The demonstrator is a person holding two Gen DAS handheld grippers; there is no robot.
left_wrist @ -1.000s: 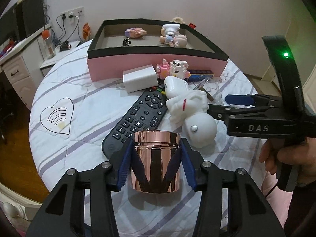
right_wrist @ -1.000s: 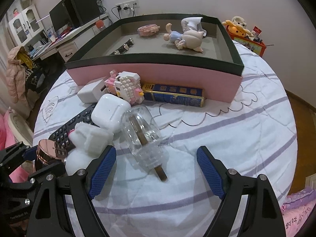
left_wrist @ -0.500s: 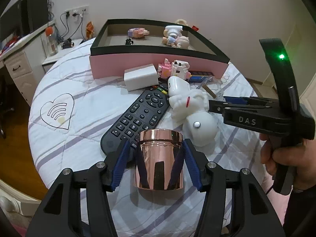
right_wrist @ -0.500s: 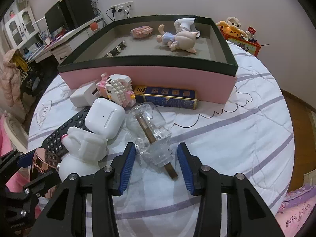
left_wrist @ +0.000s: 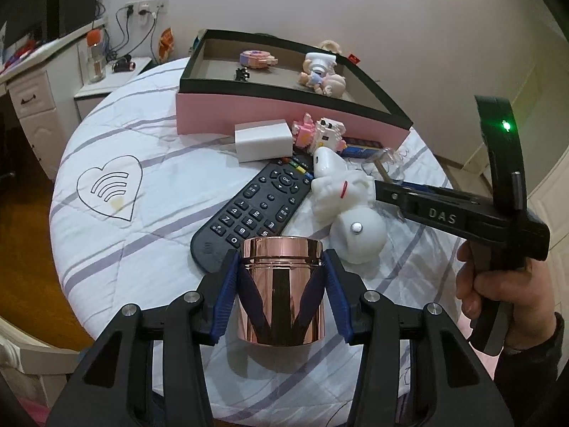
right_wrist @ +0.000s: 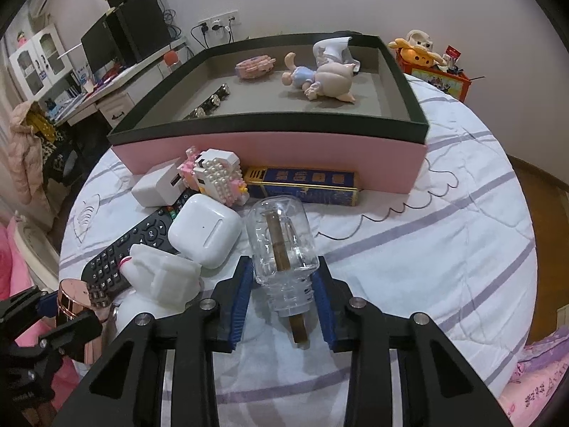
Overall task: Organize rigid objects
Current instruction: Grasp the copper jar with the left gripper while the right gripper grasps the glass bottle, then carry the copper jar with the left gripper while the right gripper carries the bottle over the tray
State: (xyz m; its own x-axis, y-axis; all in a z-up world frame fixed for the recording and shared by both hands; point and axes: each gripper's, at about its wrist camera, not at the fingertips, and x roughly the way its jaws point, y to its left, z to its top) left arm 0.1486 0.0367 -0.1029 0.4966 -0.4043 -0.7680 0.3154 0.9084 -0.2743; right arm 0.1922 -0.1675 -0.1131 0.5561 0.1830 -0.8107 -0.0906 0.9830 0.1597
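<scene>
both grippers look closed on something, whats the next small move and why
Probably lift both straight up a little, then carry them toward the pink box. The left gripper has its pads against the copper canister, and the right gripper pinches the clear bottle, which lies close beside the earbud case, so rising first avoids knocking it.

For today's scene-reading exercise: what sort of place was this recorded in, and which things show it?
Probably a bedroom or home study. A round table under a quilted striped cover, a desk with a monitor and speakers, and a white drawer cabinet point to a lived-in home, not a lab.
</scene>
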